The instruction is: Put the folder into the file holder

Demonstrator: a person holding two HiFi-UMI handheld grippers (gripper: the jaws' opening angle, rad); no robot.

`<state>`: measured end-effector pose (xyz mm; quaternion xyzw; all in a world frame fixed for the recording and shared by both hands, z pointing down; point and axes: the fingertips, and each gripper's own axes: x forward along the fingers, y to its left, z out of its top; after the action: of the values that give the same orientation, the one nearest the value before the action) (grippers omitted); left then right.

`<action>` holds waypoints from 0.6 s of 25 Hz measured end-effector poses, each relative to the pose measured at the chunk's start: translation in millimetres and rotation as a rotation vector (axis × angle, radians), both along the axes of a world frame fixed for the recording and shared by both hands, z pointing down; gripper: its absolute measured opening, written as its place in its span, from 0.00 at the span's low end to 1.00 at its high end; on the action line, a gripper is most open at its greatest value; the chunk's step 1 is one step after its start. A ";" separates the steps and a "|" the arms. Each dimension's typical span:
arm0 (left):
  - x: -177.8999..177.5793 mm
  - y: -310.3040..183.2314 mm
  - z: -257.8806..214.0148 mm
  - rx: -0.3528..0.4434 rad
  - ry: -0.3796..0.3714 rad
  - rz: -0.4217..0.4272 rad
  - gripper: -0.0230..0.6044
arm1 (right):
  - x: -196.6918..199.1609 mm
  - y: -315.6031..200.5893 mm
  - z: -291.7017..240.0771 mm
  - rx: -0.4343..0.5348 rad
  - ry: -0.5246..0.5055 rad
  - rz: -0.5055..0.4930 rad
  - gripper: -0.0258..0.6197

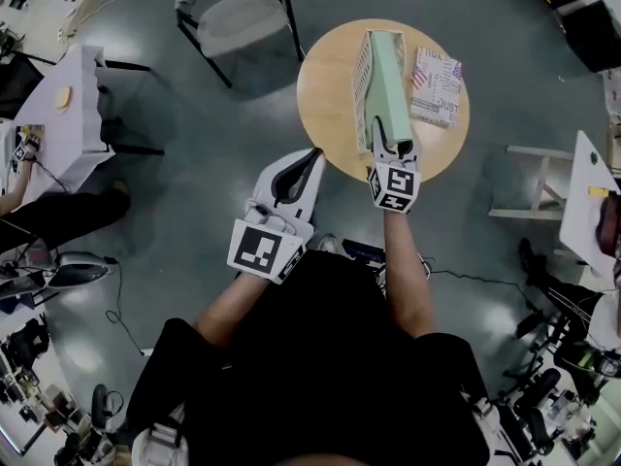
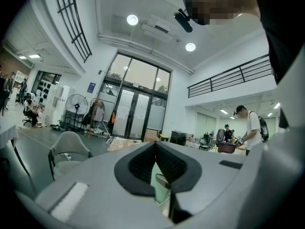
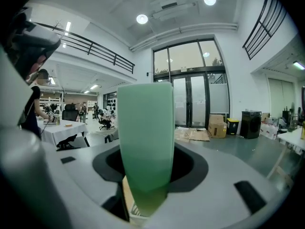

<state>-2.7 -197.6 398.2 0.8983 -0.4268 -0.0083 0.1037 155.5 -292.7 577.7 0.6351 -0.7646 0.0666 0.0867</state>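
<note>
Green folder (image 1: 386, 83) in white file holder (image 1: 363, 66) on round table (image 1: 325, 100), long axis running straight away from right gripper (image 1: 392, 149). Right jaws spread around folder's near end, seemingly not pinching. Left gripper (image 1: 310, 158) pressed together, empty, at table edge, farther off.

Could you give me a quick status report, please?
Left gripper shut, empty, off table. Right gripper open around folder. Folder in file holder. Booklet alongside, not blocking.
</note>
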 end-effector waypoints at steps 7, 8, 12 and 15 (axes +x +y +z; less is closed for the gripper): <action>5.1 25.3 -11.6 0.024 0.013 0.009 0.04 | 6.7 22.8 1.2 -0.069 -0.011 0.018 0.37; 6.7 30.3 -13.6 0.028 0.015 0.011 0.04 | 8.9 28.4 0.6 -0.073 -0.013 0.026 0.37; 17.9 55.8 -18.4 0.049 0.018 0.021 0.04 | 16.4 55.2 2.8 -0.090 -0.017 0.027 0.38; 23.7 75.7 -22.5 0.060 0.016 0.021 0.04 | 20.1 78.0 3.9 -0.107 -0.029 0.027 0.39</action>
<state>21.0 -121.9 375.7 0.9054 -0.4161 -0.0274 0.0800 175.6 -214.7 581.7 0.6388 -0.7526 0.1176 0.1085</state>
